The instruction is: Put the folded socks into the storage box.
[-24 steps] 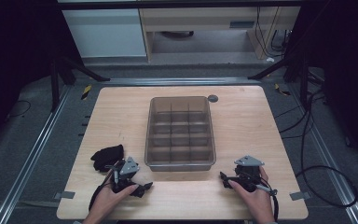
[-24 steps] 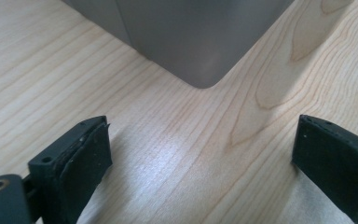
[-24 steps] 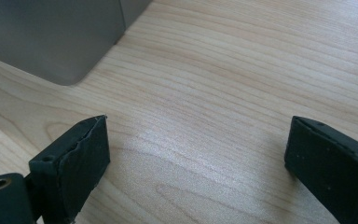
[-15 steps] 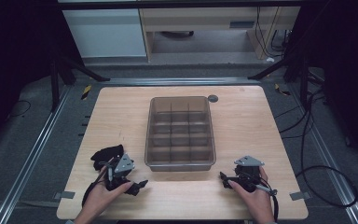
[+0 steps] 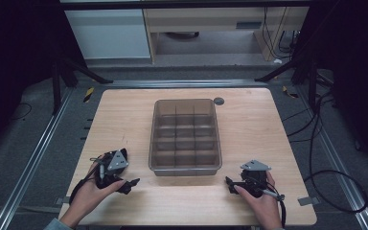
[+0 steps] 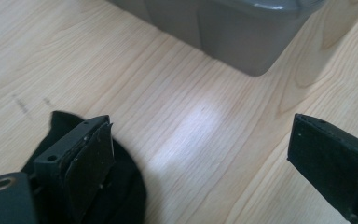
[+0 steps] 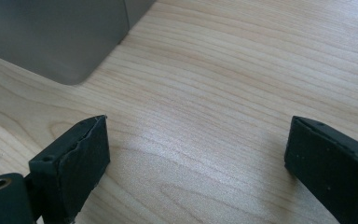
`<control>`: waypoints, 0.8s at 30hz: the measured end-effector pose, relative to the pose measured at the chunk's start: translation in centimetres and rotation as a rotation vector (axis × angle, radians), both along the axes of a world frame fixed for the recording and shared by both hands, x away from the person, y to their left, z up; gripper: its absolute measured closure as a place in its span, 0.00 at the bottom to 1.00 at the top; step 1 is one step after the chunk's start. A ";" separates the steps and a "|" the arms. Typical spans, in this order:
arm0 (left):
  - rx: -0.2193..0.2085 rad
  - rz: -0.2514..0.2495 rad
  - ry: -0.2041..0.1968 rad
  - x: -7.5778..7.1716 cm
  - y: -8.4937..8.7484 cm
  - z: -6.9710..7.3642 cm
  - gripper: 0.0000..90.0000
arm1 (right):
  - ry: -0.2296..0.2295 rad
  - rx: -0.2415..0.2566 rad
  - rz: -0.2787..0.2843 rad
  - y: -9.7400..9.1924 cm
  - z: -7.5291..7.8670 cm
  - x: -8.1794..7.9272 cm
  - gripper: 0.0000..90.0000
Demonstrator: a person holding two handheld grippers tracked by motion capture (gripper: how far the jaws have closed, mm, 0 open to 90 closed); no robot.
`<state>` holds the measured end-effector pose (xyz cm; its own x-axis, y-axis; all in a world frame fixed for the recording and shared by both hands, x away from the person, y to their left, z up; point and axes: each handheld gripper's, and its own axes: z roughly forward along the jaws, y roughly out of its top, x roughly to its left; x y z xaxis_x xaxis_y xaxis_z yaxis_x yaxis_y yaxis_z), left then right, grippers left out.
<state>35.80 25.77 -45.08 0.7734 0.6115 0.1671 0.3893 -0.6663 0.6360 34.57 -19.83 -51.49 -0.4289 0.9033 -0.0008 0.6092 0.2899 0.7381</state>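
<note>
One black cloth-like thing (image 6: 121, 196), dark and soft-looking, lies on the counter (image 5: 249, 120) right under the left gripper (image 6: 198, 154): in the left gripper view it spreads beneath and around the near jaw on the left of that view, while the other jaw stands well off to the right over bare wood. Whether the near jaw touches it I cannot tell. The left gripper is released, its jaws spread wide with nothing pressed between the pads. In the high view the same dark thing (image 5: 123, 155) peeks out just behind the left gripper (image 5: 124, 184), on the side away from the person, partly covered by the grey three-cornered plate (image 5: 117, 160). Ahead of the left gripper and a little to its right sits the near corner of a grey translucent divided bin (image 6: 242, 37), close but apart from the jaws. The right gripper (image 7: 196, 154) is released too, jaws wide apart over bare wood and holding nothing; the bin's other near corner (image 7: 56, 42) stands ahead of it to its left. In the high view the right gripper (image 5: 235, 186) rests low on the counter, just beside the bin (image 5: 187, 167), with the person's right hand (image 5: 261, 203) behind it and a cable (image 5: 280, 211) trailing back. The left hand (image 5: 93, 194) grips its tool the same way. A small dark round disc (image 5: 219, 101) lies at the bin's far right corner, well away from both.
</note>
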 end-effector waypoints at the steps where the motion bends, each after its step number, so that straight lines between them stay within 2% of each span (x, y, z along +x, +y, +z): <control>1: 0.005 0.005 -0.001 0.0 0.3 0.2 0.06 | -0.001 -0.001 0.000 0.0 0.0 0.0 0.08; 14: 0.044 0.046 -0.014 0.3 2.6 1.3 0.06 | 0.000 -0.001 0.000 0.0 0.0 0.0 0.08; 24: 0.066 0.083 -0.013 0.3 4.1 1.4 0.06 | 0.000 0.000 0.000 0.0 0.0 0.0 0.08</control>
<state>36.15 29.85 -43.66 0.7178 0.6610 0.2187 0.4375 -0.6726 0.5968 34.56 -19.80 -51.49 -0.4291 0.9033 -0.0011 0.6093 0.2903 0.7379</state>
